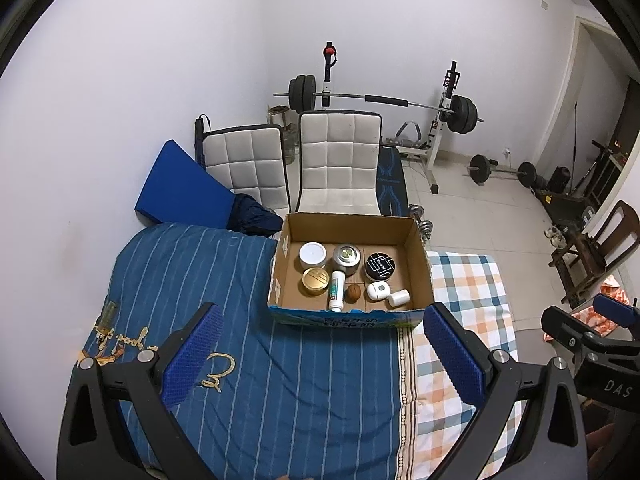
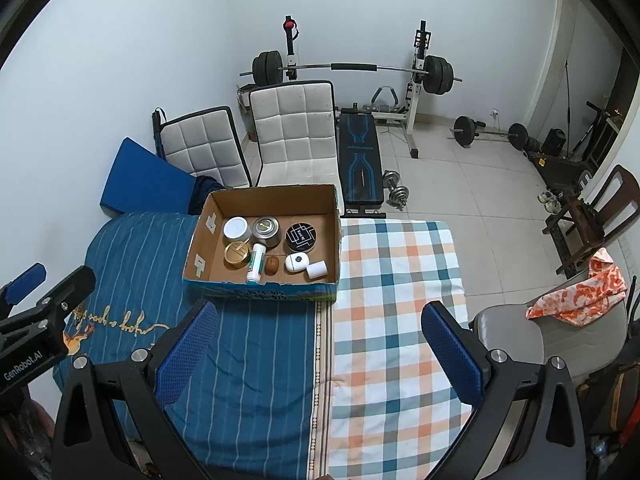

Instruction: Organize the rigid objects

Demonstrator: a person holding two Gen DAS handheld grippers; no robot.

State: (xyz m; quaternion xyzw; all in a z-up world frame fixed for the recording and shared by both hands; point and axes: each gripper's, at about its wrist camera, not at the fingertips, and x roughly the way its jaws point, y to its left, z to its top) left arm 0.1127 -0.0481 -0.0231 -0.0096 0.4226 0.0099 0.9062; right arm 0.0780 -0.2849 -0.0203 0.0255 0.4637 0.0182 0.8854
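An open cardboard box (image 1: 420,272) (image 2: 200,236) sits on the bed's far end. It holds a white jar (image 1: 312,253), a silver tin (image 1: 347,257), a black round tin (image 1: 379,265), a gold tin (image 1: 315,279), a white bottle lying down (image 1: 336,285), a small brown ball (image 1: 353,293) and two small white cases (image 1: 378,290) (image 1: 399,297). My left gripper (image 1: 320,344) is open and empty above the blue striped blanket, short of the box. My right gripper (image 2: 320,340) is open and empty above the blanket seam.
The bed carries a blue striped blanket (image 1: 248,352) and a plaid blanket (image 2: 400,320). Two white chairs (image 1: 340,160) (image 1: 248,164), a blue pad (image 1: 180,184), a weight bench (image 2: 360,160) and a barbell rack (image 2: 352,68) stand beyond. A grey chair with an orange cloth (image 2: 576,292) is at right.
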